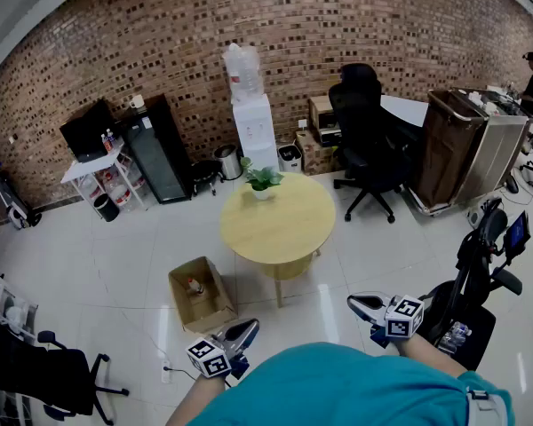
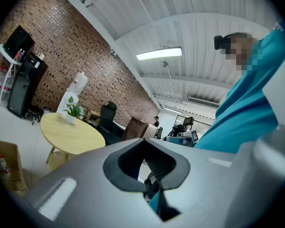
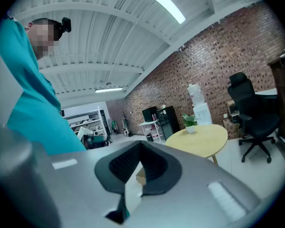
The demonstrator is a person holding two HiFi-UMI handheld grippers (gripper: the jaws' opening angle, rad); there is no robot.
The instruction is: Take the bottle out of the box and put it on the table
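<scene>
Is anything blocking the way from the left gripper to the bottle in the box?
Nothing visible. Only floor lies between the left gripper and the open box; the bottle stands uncovered inside.

A: Where's the bottle (image 1: 195, 285)?
B: Inside the open cardboard box (image 1: 215, 312). It's small, pale with some red, apparently upright.
A: And the box?
B: On the floor (image 1: 142, 238), flaps open, just beside the round pale-wood tabletop (image 1: 284, 224).
</scene>
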